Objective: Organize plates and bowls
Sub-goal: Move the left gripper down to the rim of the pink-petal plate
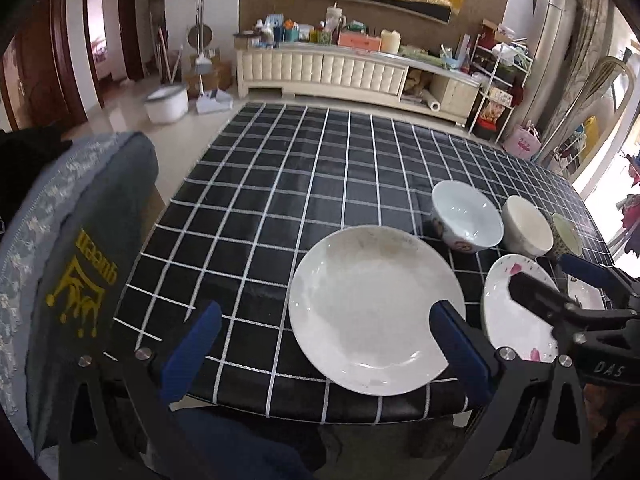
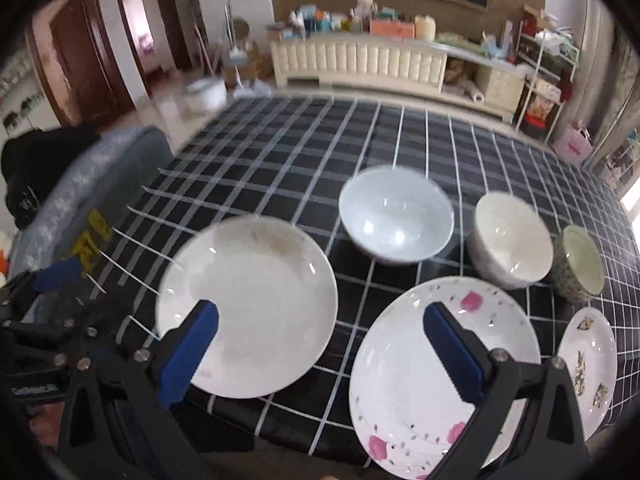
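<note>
You are holding the left gripper (image 1: pixel 324 340) with its blue fingers spread wide, hovering over the near edge of the desk (image 1: pixel 280 184) beside the plain white plate (image 1: pixel 376 308). Your right gripper (image 2: pixel 320 340) is also hanging spread apart, between that white plate (image 2: pixel 248 304) and the pink-flowered plate (image 2: pixel 420 364). Behind them, 3 bowls are sitting in a row: the pale blue bowl (image 2: pixel 396 212), the cream bowl (image 2: pixel 510 236) and the green patterned bowl (image 2: pixel 580 264). A small patterned plate (image 2: pixel 592 364) is lying at the far right.
</note>
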Demonstrator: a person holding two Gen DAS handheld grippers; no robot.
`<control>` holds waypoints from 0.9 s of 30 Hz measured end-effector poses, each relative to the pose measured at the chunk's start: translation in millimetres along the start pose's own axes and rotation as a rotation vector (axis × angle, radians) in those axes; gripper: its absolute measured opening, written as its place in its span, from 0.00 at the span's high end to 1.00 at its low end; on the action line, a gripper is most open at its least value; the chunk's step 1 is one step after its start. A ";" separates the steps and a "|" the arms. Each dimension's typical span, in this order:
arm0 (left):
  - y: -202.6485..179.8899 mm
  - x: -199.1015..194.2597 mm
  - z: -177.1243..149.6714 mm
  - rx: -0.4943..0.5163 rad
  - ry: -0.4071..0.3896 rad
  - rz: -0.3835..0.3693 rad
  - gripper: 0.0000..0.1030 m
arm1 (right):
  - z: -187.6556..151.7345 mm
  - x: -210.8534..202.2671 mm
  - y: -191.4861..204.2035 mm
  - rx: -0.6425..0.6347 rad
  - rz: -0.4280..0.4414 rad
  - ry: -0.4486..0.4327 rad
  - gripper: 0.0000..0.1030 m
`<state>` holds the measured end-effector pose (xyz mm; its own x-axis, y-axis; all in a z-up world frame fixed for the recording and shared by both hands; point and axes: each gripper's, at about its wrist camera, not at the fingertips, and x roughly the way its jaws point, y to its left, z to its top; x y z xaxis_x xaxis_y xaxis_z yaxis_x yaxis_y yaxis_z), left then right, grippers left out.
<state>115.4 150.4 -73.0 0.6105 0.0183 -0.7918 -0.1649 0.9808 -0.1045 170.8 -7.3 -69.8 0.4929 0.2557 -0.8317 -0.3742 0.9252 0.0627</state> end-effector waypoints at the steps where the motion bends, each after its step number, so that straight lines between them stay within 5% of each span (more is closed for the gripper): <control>1: 2.7 5.9 -0.1 -0.005 0.013 -0.005 0.00 | 0.0 6.4 1.4 -0.001 -0.002 0.017 0.00; 6: 13.3 35.3 -2.9 -0.037 0.086 -0.021 0.00 | 1.8 26.8 2.0 0.021 0.019 0.035 0.05; 10: 24.3 57.7 -4.0 -0.065 0.129 -0.018 0.00 | 2.7 47.4 7.1 -0.011 0.009 0.095 0.21; 17: 33.4 89.8 -4.0 -0.100 0.211 -0.039 0.25 | 5.9 74.1 1.3 -0.011 -0.007 0.151 0.36; 19: 32.5 97.7 -4.4 -0.093 0.227 -0.032 0.29 | 5.7 77.4 0.5 -0.011 0.001 0.150 0.47; 27: 27.0 118.4 -10.1 -0.089 0.273 -0.037 0.52 | 1.2 94.4 -3.9 0.013 0.039 0.191 0.59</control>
<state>175.3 177.2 -175.7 0.3887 -0.0820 -0.9177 -0.2212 0.9586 -0.1793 219.8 13.6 -147.9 0.3197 0.2351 -0.9179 -0.3797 0.9194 0.1032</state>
